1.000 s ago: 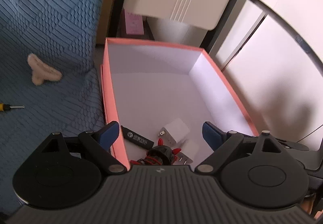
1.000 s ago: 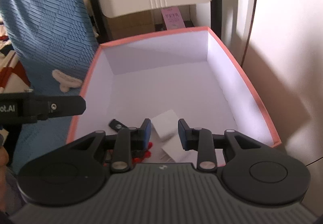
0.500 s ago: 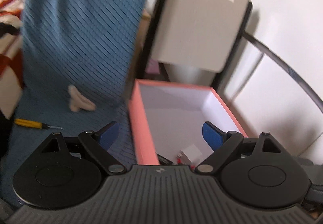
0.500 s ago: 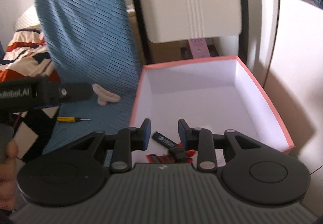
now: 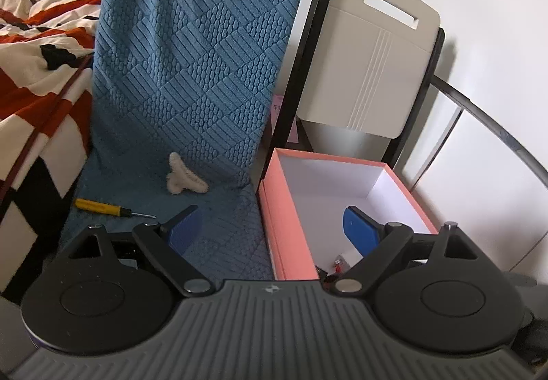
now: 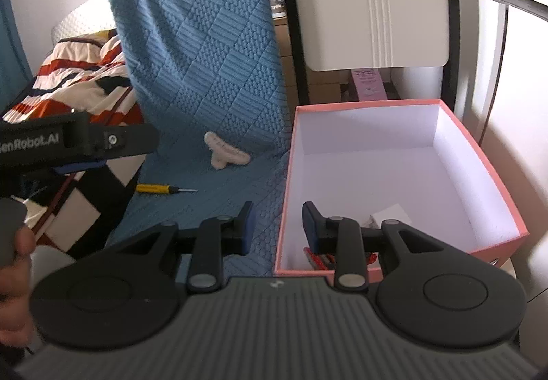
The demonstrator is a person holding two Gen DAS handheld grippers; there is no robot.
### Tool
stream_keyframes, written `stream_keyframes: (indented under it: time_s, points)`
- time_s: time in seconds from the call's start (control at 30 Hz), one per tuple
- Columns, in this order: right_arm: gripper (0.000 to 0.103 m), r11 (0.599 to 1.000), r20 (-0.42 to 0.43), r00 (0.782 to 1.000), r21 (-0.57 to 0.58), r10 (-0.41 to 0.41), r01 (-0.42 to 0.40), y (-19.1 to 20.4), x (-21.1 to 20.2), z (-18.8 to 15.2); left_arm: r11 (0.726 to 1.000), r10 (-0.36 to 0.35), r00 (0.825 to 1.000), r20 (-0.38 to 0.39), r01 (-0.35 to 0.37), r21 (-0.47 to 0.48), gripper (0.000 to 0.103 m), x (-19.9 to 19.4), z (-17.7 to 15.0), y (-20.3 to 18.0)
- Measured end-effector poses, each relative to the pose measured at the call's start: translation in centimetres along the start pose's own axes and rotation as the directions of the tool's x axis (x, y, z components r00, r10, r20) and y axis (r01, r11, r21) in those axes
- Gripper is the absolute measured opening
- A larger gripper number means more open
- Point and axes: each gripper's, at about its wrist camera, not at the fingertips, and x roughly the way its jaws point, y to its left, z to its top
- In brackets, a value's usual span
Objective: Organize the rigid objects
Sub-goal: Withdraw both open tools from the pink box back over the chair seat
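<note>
Lower centre of left wrist view: left tongs (image 5: 270,226) spread wide, nothing between pads, straddling near wall of pink box (image 5: 286,209). Lower centre of right wrist view: right tongs (image 6: 278,226) set narrow, empty, over box's left wall. Box interior, lower right: white adapter (image 6: 392,214) and red-black item (image 6: 320,255), partly hidden. Blue chair cover (image 5: 191,72), left of box: yellow screwdriver (image 5: 102,207), cream hair claw (image 5: 183,176), both well apart from tongs.

Two wrist cameras look forward and down past their own jaws, sharing the pink box (image 5: 291,209) (image 6: 479,154) and blue cover (image 5: 191,72) (image 6: 205,54) ahead.
</note>
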Motion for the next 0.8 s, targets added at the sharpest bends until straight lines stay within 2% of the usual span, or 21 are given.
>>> stream_keyframes:
  time_s: [0.47, 0.8]
  points:
    - [0.033, 1.000, -0.051, 0.999, -0.010, 0.009, -0.010, 2.9, -0.2, -2.8, 0.997, 0.050, 0.997, -0.063, -0.053, -0.056, 0.092, -1.4, -3.4, 3.2]
    - [0.033, 1.000, -0.068, 0.998, -0.008, -0.011, 0.011, 4.6, 0.1, -3.5, 0.994, 0.041, 0.995, -0.092, -0.050, -0.096, 0.092, -1.7, -4.5, 5.9]
